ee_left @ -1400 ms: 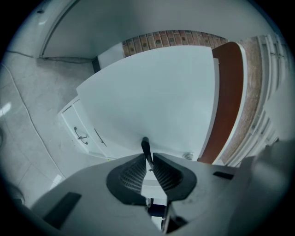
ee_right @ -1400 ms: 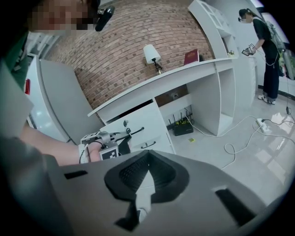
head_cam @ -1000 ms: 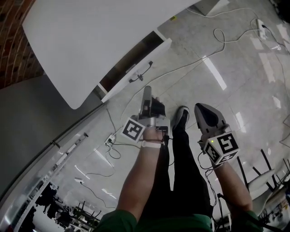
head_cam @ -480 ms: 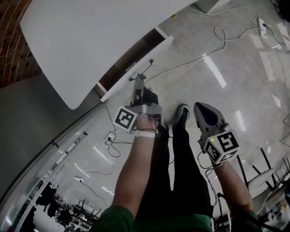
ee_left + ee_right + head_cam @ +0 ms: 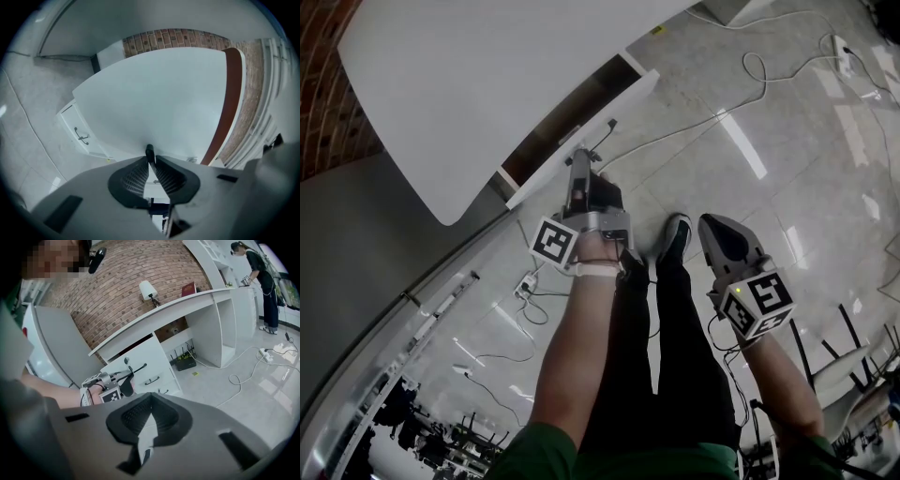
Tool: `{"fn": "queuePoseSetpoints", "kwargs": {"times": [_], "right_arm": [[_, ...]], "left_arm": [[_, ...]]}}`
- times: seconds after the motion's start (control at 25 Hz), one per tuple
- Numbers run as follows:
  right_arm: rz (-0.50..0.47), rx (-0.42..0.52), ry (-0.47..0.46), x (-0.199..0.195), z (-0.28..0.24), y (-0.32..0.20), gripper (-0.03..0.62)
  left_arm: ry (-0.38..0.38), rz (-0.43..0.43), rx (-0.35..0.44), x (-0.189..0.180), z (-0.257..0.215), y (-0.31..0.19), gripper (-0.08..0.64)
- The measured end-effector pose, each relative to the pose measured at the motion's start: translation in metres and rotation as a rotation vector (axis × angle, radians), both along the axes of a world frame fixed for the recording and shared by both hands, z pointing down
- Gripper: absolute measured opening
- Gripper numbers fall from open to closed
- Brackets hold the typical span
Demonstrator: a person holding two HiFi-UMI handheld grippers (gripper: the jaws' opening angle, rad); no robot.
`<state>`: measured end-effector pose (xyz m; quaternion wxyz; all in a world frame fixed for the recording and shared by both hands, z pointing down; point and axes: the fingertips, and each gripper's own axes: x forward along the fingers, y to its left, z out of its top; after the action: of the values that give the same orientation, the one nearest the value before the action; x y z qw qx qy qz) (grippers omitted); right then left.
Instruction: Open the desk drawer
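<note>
The white desk (image 5: 478, 75) has its top drawer (image 5: 546, 172) standing a little way out, with a dark gap behind the front panel. My left gripper (image 5: 578, 169) is at that panel's thin black handle (image 5: 602, 133). In the left gripper view its jaws are closing, and the handle (image 5: 149, 151) sits between the fingertips of the left gripper (image 5: 150, 158), which touch it on both sides. The right gripper view shows the same grip from the side: the left gripper (image 5: 123, 375) on the handle (image 5: 137, 367). My right gripper (image 5: 718, 236) hangs over the floor, shut and empty.
Two lower drawers (image 5: 152, 379) sit beneath the top one. Cables (image 5: 750, 75) and a power strip (image 5: 528, 289) lie on the glossy floor. The person's legs and shoe (image 5: 675, 242) stand between the grippers. Another person (image 5: 262, 282) stands at the desk's far end.
My left gripper has moved up and left to the drawer front and now has the handle between its jaws. The right gripper has stayed where it was.
</note>
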<state>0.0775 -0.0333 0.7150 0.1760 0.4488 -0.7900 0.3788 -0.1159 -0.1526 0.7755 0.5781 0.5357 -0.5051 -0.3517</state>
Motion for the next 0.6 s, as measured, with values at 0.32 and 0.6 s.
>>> {"fn": "queuePoseSetpoints", "kwargs": {"times": [0.32, 0.6], "right_arm": [[-0.012, -0.024, -0.014, -0.01, 0.002, 0.011, 0.0], [-0.007, -0.017, -0.014, -0.004, 0.002, 0.018, 0.0]], "left_arm": [[0.071, -0.045, 0.007, 0.005, -0.004, 0.009, 0.037], [0.092, -0.032, -0.026, 0.025, -0.003, 0.043, 0.037]]}}
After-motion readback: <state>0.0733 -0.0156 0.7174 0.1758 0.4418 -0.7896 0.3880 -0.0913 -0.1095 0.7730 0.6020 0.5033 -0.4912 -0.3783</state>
